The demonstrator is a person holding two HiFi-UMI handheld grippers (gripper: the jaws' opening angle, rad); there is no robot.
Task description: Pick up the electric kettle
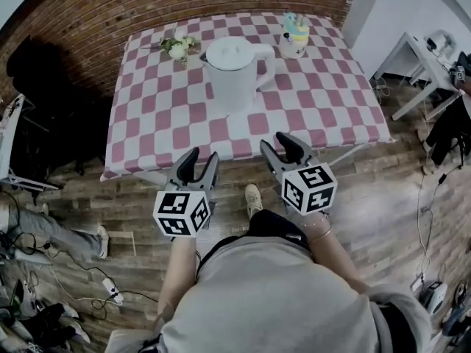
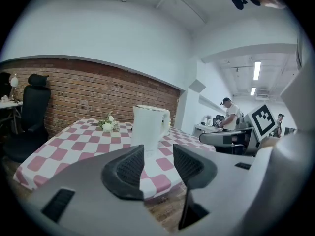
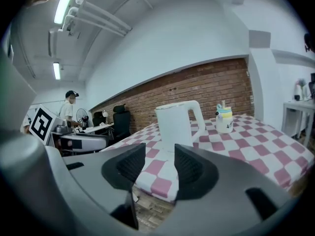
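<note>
Left gripper view: fingers (image 2: 129, 167) of the left gripper (image 1: 199, 159) stand apart, with nothing between them. Right gripper (image 3: 160, 163): fingers likewise apart and empty. Both hover short of the desk's (image 1: 169, 127) near edge. The kettle (image 1: 232, 72) stands upright mid-desk, well ahead, its handle (image 1: 266, 63) on the right; flowers (image 1: 179, 48) and cup (image 1: 296, 35) lie behind. Judged rigid, smooth and probably slippery, too wide for a body grip, and heavier if filled. Best hold: the handle loop.

Head view looks steeply down; both low gripper views share the kettle (image 1: 234, 76).
</note>
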